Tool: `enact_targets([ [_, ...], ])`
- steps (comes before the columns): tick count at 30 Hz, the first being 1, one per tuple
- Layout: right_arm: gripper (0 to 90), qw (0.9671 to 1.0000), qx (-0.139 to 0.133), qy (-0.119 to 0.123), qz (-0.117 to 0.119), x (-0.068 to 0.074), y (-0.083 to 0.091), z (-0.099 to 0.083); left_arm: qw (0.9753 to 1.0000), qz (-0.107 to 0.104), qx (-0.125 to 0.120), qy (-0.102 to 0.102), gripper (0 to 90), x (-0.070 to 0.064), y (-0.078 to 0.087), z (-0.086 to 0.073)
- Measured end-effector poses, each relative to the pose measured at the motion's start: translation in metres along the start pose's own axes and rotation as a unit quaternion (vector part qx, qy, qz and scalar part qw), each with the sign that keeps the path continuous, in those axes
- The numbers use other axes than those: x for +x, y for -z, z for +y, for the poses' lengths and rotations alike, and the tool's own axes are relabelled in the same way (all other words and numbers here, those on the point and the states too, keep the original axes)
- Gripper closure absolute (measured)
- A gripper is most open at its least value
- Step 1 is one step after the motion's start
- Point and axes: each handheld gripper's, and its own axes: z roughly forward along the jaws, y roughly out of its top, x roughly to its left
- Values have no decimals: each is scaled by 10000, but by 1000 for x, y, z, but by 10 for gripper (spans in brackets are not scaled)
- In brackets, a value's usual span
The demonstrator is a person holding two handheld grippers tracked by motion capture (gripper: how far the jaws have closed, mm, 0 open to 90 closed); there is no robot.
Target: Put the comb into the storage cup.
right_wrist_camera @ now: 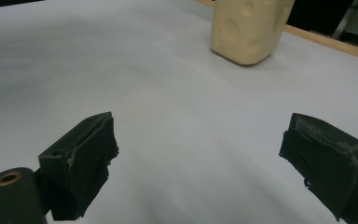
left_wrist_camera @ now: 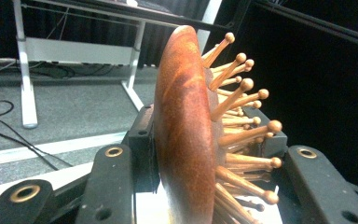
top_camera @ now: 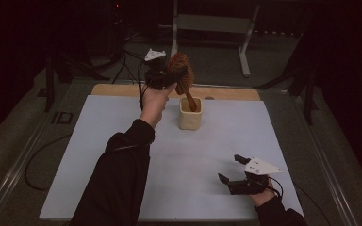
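A wooden hairbrush (top_camera: 181,70) with ball-tipped wooden bristles is held up above the cream cup (top_camera: 190,114); its handle end reaches down into the cup. My left gripper (top_camera: 167,75) is shut on the brush head. In the left gripper view the reddish brush back (left_wrist_camera: 182,135) stands edge-on between the jaws, bristles pointing right. My right gripper (top_camera: 231,170) rests low near the table's front right, open and holding nothing. The right gripper view shows its two black pads (right_wrist_camera: 81,158) wide apart over the white sheet, with the cup (right_wrist_camera: 247,28) farther off.
A white sheet (top_camera: 122,155) covers the table, with a wooden edge (top_camera: 226,93) at the back. A grey metal frame (top_camera: 212,28) and cables (top_camera: 118,66) lie on the floor behind. Dark stands flank the table.
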Motion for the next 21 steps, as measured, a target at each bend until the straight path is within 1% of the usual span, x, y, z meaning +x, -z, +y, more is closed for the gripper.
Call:
enact_targets([
  [2,85,10000,10,14,-10,0,0,0,10000,18,31,3,555,1,-3,-3],
  [4,85,10000,15,-2,7,0,0,0,10000,7,17,88,555,3,-5,-7],
  [6,85,10000,11,-3,-9,-1,0,0,9999,-32,52,111,555,4,-8,-11],
  [8,85,10000,5,-41,0,-1,0,0,9999,15,101,87,555,4,-10,-14],
  [11,85,10000,15,-33,7,-1,0,0,9998,17,155,132,555,6,-14,-18],
  [17,85,10000,20,-25,8,-1,0,0,9996,-1,265,51,554,6,-20,-23],
  [21,85,10000,16,-43,13,-1,0,0,9995,7,290,107,555,8,-23,-26],
])
